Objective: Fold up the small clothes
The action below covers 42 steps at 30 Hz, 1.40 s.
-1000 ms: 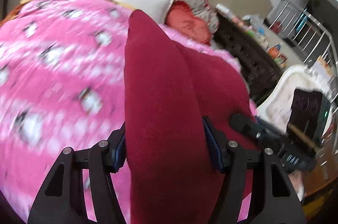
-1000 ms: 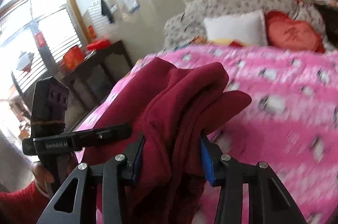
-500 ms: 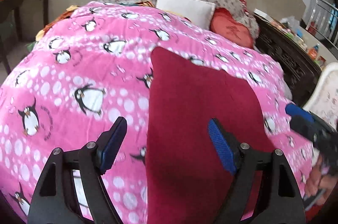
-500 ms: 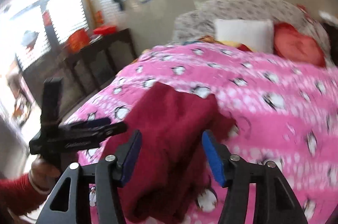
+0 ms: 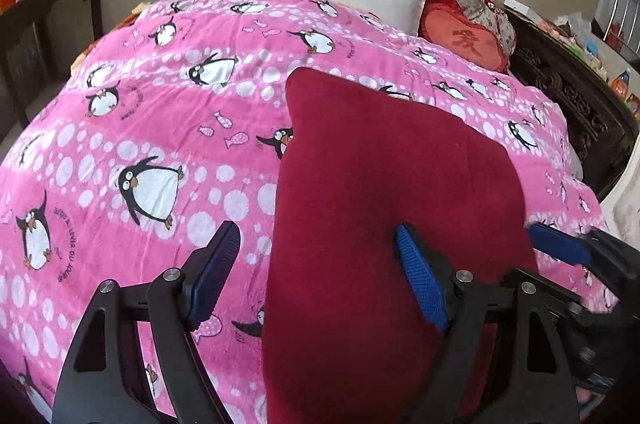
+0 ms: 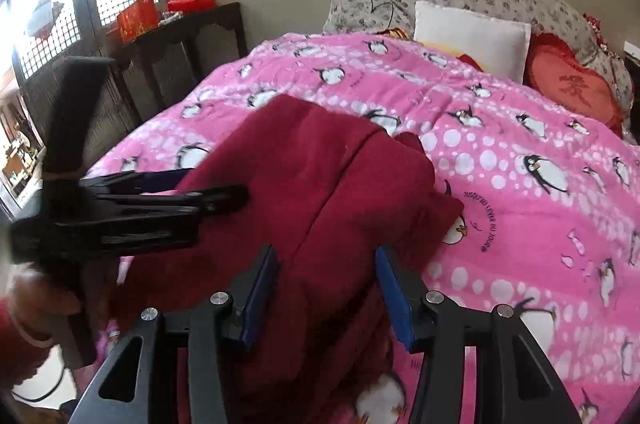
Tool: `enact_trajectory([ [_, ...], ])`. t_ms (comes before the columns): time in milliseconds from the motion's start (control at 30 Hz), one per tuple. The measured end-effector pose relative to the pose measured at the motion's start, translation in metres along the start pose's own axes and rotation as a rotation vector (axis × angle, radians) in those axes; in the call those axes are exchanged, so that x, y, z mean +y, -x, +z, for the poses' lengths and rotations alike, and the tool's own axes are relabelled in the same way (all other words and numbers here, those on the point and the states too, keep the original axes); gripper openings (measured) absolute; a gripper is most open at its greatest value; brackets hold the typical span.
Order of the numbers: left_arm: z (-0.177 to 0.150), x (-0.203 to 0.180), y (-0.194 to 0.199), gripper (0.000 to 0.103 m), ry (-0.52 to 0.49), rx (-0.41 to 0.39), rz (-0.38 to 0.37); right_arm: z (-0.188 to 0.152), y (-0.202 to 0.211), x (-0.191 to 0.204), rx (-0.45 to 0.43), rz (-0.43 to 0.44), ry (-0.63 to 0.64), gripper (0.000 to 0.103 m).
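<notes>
Though it lies flat across the pink penguin quilt (image 5: 132, 128) on the bed, the dark red garment (image 5: 384, 208) looks thick, soft and floppy from the left wrist; I reckon it will sag unless taken by an edge or corner. The left hand-held gripper (image 5: 316, 276) hovers low above its near end, fingers spread wide, pinching nothing, one pad over quilt and one over cloth.

From the right wrist, the same red garment (image 6: 320, 184) shows a doubled edge along a long crease, a fair place to grip. The right hand-held gripper (image 6: 326, 298) points forward over that crease, jaws parted and empty, apparently clear of the fabric.
</notes>
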<state>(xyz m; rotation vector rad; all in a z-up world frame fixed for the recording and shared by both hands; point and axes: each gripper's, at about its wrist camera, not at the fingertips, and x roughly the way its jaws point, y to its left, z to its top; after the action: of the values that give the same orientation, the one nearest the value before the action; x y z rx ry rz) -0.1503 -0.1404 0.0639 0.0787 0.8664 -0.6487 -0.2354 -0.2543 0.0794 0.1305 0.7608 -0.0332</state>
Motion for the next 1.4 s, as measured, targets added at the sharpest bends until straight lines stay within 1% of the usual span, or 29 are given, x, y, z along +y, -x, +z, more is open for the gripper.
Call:
enact_trajectory([
  [100, -0.002, 0.002, 0.002, 0.08, 0.017, 0.002, -0.009, -0.009, 0.021, 0.012, -0.025, 0.05, 0.008, 0.049],
  [167, -0.004, 0.003, 0.003, 0.08, 0.024, -0.001, -0.009, -0.019, 0.024, 0.022, -0.008, 0.067, 0.027, 0.049],
  [233, -0.004, 0.002, 0.004, 0.08, 0.024, -0.005, -0.003, -0.029, 0.014, 0.027, 0.031, 0.037, 0.05, 0.049],
  [267, -0.005, 0.001, 0.005, 0.08, 0.023, -0.007, -0.001, -0.035, 0.005, 0.027, 0.066, 0.008, 0.052, 0.049],
  [300, -0.006, -0.001, 0.007, 0.08, 0.022, -0.009, -0.001, -0.04, -0.002, 0.025, 0.085, 0.0, 0.039, 0.05],
  [400, -0.009, -0.005, 0.015, 0.08, 0.003, -0.036, 0.027, -0.043, 0.003, 0.022, 0.057, 0.019, -0.006, 0.05],
  [533, -0.014, -0.009, 0.028, 0.08, -0.029, -0.076, 0.057, -0.036, 0.024, 0.025, 0.022, 0.033, -0.017, 0.051],
  [700, -0.02, -0.006, 0.048, 0.08, 0.004, -0.13, 0.079, -0.024, 0.052, 0.034, -0.087, -0.045, -0.018, 0.051],
  [767, -0.023, -0.004, 0.055, 0.08, 0.01, -0.141, 0.104, -0.019, 0.055, 0.032, -0.11, -0.079, -0.029, 0.051],
  [867, -0.026, -0.006, 0.064, 0.08, -0.011, -0.161, 0.14, -0.017, 0.053, 0.032, -0.104, -0.131, -0.057, 0.052],
  [933, -0.031, -0.008, 0.071, 0.08, -0.022, -0.191, 0.158, -0.016, 0.051, 0.032, -0.108, -0.145, -0.074, 0.052],
  [1067, -0.036, -0.014, 0.081, 0.08, -0.053, -0.228, 0.176, -0.019, 0.052, 0.032, -0.124, -0.131, -0.119, 0.052],
  [1267, -0.04, -0.018, 0.079, 0.08, -0.074, -0.208, 0.167, -0.022, 0.047, 0.03, -0.114, -0.141, -0.155, 0.052],
  [1400, -0.041, -0.019, 0.077, 0.08, -0.066, -0.198, 0.16, -0.022, 0.045, 0.028, -0.098, -0.141, -0.163, 0.053],
])
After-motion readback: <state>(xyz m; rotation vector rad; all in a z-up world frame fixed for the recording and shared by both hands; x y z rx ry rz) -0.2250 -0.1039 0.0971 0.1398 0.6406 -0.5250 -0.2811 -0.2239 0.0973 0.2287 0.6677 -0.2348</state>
